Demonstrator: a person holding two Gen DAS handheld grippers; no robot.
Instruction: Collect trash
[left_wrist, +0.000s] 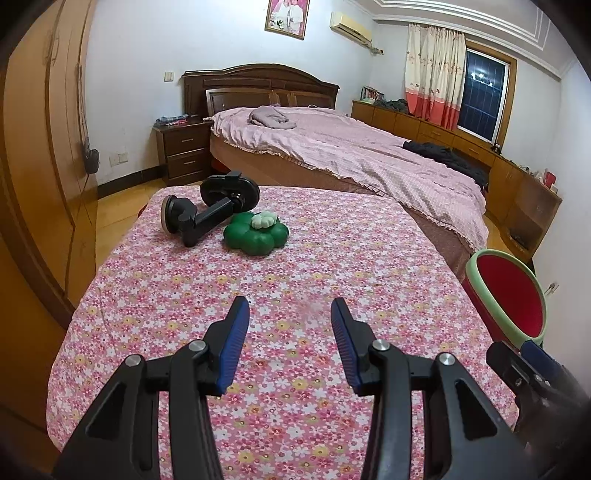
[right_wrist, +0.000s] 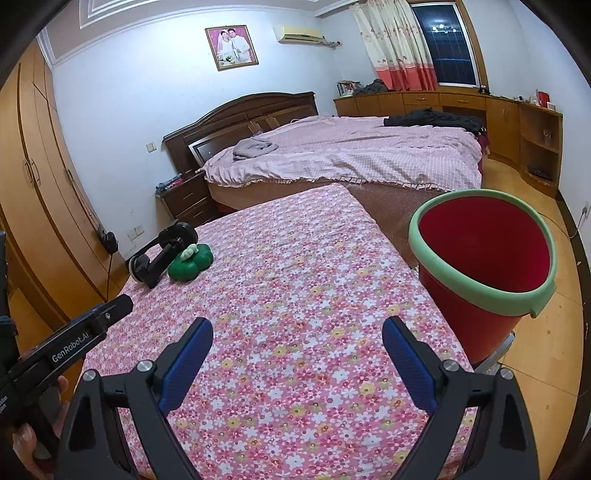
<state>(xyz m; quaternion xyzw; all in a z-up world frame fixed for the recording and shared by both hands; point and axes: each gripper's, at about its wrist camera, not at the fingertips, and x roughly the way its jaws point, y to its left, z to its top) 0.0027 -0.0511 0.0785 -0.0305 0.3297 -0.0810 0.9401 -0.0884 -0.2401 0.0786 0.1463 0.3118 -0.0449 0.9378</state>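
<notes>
Two ribbed blue fingers (left_wrist: 236, 343) above flowery cloth (left_wrist: 295, 266).

White lettering reading "GenRobot.AI" runs along the black body of the left hand-held gripper (right_wrist: 74, 345); nothing else is legible.

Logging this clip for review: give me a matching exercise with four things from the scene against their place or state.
Things:
1. green flower-shaped object
2. black phone holder
3. red bucket
4. left gripper

Places or states:
A. beyond the table's right edge, empty inside
B. lying on its side at the far left of the floral cloth
C. open, nothing between the jaws
D. on the cloth, carrying a small pale piece on top

Pairs: 1-D, 2-B, 3-A, 4-C
</notes>
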